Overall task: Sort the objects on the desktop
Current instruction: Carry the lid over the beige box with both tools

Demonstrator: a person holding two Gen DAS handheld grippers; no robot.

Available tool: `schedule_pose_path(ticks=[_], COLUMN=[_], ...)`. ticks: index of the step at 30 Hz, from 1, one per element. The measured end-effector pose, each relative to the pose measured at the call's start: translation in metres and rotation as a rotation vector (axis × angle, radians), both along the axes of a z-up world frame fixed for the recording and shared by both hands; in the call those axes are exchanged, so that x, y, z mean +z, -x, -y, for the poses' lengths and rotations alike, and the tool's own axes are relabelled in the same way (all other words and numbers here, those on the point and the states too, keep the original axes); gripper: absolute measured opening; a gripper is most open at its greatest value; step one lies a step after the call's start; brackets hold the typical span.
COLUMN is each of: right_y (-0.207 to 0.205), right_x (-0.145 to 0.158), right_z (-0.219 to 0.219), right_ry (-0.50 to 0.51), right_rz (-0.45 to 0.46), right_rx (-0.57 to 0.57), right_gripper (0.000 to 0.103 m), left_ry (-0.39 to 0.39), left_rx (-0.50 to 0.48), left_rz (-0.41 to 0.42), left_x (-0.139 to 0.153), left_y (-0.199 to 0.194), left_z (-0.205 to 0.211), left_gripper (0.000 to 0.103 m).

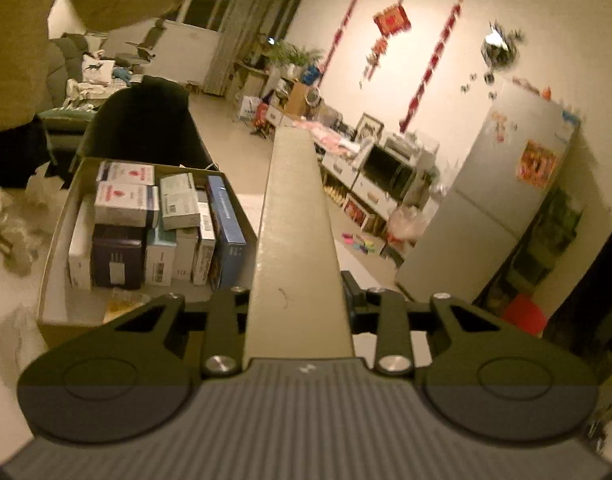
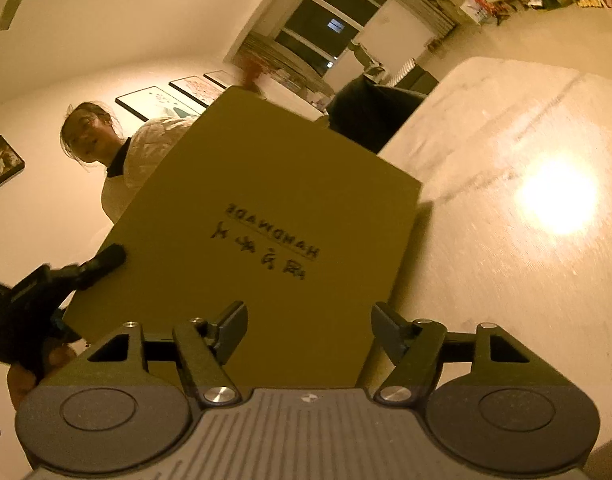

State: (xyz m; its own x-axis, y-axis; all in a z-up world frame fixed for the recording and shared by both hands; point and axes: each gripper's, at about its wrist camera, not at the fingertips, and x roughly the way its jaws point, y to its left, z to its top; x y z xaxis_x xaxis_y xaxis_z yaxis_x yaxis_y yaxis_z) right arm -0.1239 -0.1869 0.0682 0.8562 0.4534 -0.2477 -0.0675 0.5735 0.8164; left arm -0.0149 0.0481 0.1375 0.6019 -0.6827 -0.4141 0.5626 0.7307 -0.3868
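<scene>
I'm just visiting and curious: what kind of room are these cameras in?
Most likely a lived-in home living room: a fridge covered in stickers, red festive hangings on the wall, and a low TV cabinet crowded with household clutter.

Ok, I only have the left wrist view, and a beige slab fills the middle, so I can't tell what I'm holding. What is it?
Observer: A flat tan cardboard lid. You see it edge-on, but its broad face carries the printed word HANDMADE.
Operator: Is the right gripper clamped on it too?
Observer: No. The right gripper is open, with its fingers apart by the lid's near edge.
Operator: Where does my gripper sit on it?
Observer: The left gripper meets the lid at its left edge, as the right wrist view frames it.
</scene>
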Motion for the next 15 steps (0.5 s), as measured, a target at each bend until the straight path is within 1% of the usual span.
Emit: schedule_pose_path(ticks=[4, 9, 11, 13, 15], right_y=[-0.003, -0.003, -0.003, -0.002, -0.002], right_x=[-0.004, -0.004, -0.003, -0.003, -0.003], right_z=[-0.005, -0.011, -0.014, -0.016, -0.019], right_ry=[-0.005, -0.007, -0.008, -0.008, -0.008], right_rz=[-0.021, -0.044, -0.054, -0.063, -0.073], right_rx=[0.023, 0.054, 0.067, 0.079, 0.091], right_gripper=[0.075, 0.077, 0.077, 0.077, 0.077], left_ry=[0.06, 0.12, 0.156, 0.209, 0.249], left_rx=[0.021, 0.013, -0.014, -0.048, -0.053], left_rz=[-0.007, -0.011, -0.022, -0.048, -0.065], left_x=[-0.005, -0.011, -0.016, -0.021, -0.026], left_y=[0.013, 0.03, 0.036, 0.04, 0.043], left_z=[-0.016, -0.032, -0.038, -0.046, -0.052], left_gripper=[0.028, 0.028, 0.027, 0.025, 0.025])
